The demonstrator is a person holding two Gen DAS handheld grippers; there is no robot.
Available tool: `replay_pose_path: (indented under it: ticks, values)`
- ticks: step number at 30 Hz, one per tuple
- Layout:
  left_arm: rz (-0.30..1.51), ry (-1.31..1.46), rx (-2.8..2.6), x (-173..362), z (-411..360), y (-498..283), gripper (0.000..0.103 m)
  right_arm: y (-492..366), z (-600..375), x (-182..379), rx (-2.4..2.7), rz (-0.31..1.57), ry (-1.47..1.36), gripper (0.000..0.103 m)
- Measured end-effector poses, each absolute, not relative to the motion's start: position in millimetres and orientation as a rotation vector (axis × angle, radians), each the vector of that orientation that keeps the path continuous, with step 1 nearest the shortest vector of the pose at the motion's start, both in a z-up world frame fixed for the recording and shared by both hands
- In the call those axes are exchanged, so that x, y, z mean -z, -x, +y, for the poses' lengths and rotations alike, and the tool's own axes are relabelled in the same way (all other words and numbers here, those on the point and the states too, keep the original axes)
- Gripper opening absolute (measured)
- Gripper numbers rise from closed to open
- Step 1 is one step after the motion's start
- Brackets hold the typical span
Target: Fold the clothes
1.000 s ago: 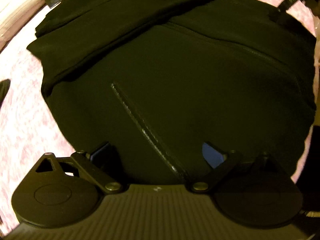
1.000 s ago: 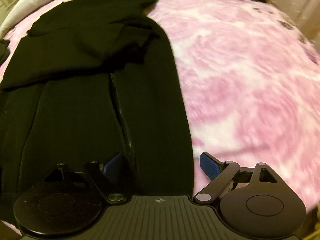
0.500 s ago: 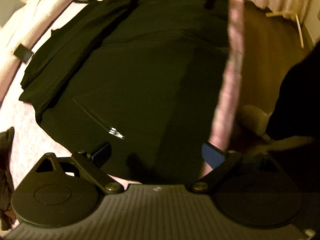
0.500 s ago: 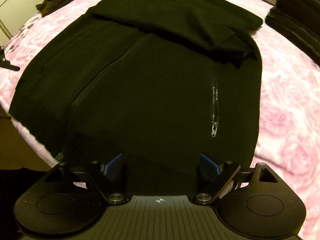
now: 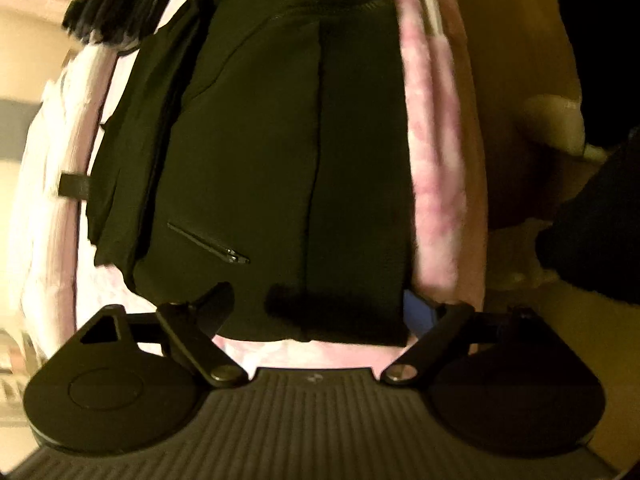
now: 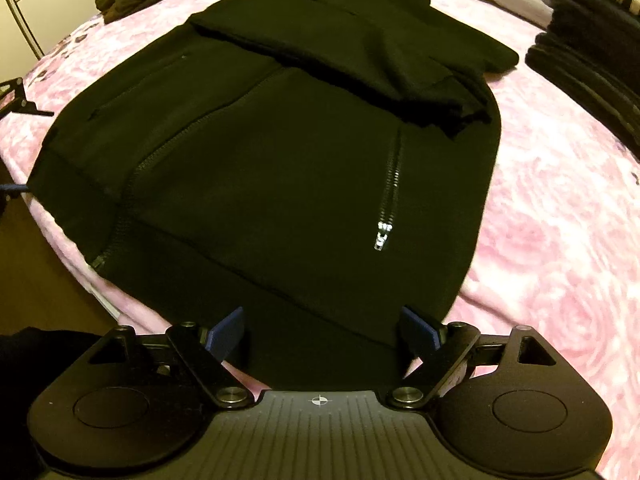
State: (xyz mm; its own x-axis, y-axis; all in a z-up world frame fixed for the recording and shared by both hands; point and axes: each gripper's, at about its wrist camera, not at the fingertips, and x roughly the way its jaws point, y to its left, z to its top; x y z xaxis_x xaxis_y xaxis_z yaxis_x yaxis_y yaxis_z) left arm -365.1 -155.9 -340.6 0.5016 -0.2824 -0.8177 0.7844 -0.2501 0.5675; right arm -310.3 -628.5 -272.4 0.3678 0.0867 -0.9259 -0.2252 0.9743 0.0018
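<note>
Hovering at black jacket (image 6: 280, 152) hem, frame bottom: left gripper (image 5: 316, 308) and right gripper (image 6: 320, 328) both spread wide, grasping nothing.

The black jacket (image 6: 280, 152) is matt, soft knit cloth with a ribbed hem; its pocket zipper (image 6: 386, 208) has glossy metal teeth and a shiny pull. The bed cover (image 6: 560, 240) looks like plush, fuzzy pink fabric with a rose pattern. The right tool (image 6: 322, 330) is matt black plastic, ribbed at its base, with polished metal pivots and smooth blue pads (image 6: 416, 330).
</note>
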Motion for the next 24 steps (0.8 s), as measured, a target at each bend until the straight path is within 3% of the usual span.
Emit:
replay_pose_path:
  ticks: [6,8,18,24]
  values:
    - [0.368,-1.576,1.123,343.2,-146.7,358.1,0.086,312.7,-625.9,272.0,-0.188,1.168,0.144,0.087]
    - [0.328,-1.607,1.162,342.7,-144.1,363.9,0.080,313.4,-624.4,269.3,-0.186,1.164,0.142,0.087]
    - [0.280,-1.674,1.229,339.5,-96.3,357.1,0.081,312.8,-617.9,267.1,-0.172,1.153,0.157,0.087]
    - [0.039,-1.687,1.305,353.9,-96.3,359.9,0.081,307.7,-611.9,268.9,-0.158,1.151,0.153,0.087]
